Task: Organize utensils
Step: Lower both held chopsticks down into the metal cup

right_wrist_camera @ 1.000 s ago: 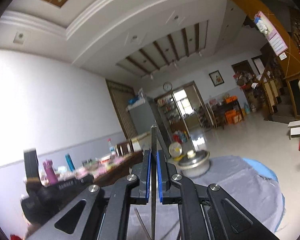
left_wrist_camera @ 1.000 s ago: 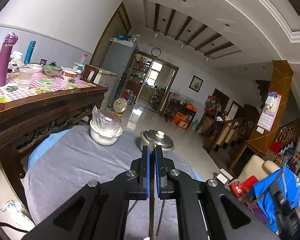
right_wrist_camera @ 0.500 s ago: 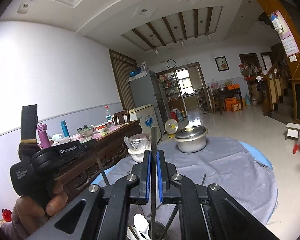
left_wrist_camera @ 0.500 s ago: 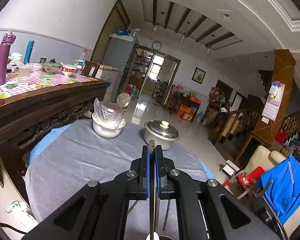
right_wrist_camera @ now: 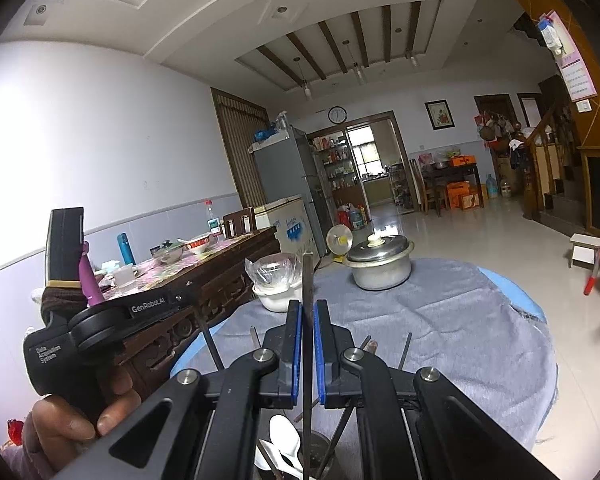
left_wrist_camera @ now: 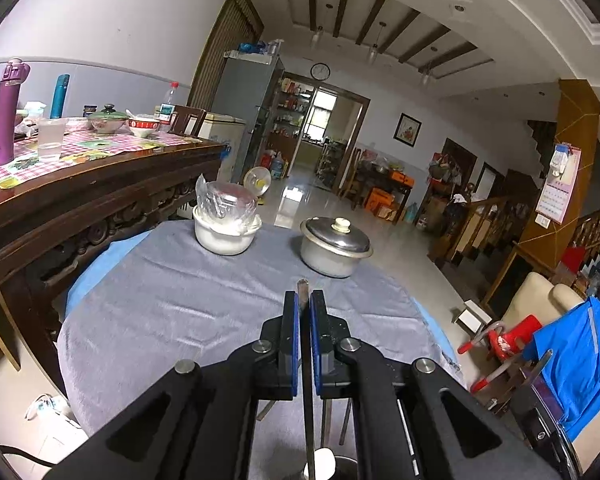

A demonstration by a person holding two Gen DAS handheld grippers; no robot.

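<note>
A thin chopstick (left_wrist_camera: 303, 292) is pinched upright in the closed jaws of the left gripper (left_wrist_camera: 304, 308); another chopstick (right_wrist_camera: 307, 280) is clamped likewise by the right gripper (right_wrist_camera: 307, 316); a utensil cup (right_wrist_camera: 316, 446) with white spoons (right_wrist_camera: 286, 436) is seen below, on the cloth-covered desk (left_wrist_camera: 160, 304).

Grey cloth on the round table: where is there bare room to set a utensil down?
Grey cloth: bare between white bowl wrapped in plastic, lidded steel pot and left gripper. Also bare right of the pot. Crowded near the grippers, around the dark utensil holder.
</note>
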